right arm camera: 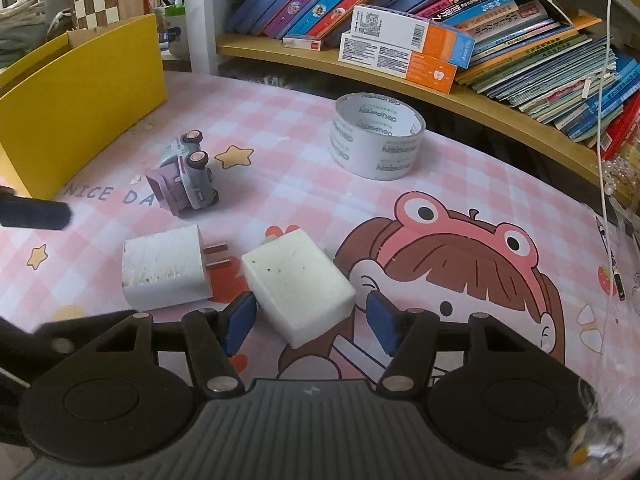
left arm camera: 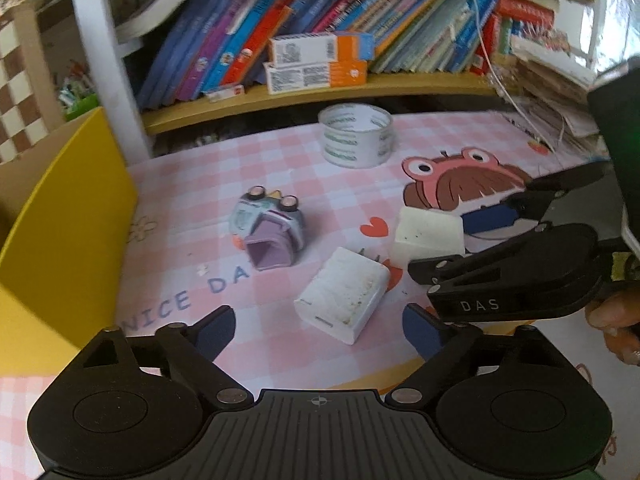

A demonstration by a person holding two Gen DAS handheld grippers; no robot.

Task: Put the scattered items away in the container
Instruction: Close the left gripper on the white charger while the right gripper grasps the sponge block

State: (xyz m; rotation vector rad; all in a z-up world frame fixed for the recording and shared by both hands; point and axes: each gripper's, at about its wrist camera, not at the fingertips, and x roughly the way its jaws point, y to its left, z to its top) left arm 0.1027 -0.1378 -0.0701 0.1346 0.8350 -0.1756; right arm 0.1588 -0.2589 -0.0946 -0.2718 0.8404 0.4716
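A wooden shelf (right arm camera: 400, 92) runs along the back of the table (right arm camera: 280, 152), which wears a pink checked cloth with a cartoon girl (right arm camera: 448, 264) in a frog hat. On the shelf, leaning books (right arm camera: 520, 32) fill its length; two orange-and-white boxes (right arm camera: 400, 52) lie stacked before them. A white cord (right arm camera: 604, 120) hangs past the shelf's right end.

The right gripper (right arm camera: 308, 318) stands open around the near end of a white block (right arm camera: 298, 286). A charger (right arm camera: 162, 268) lies just left; tape roll (right arm camera: 378, 136) sits farther back.
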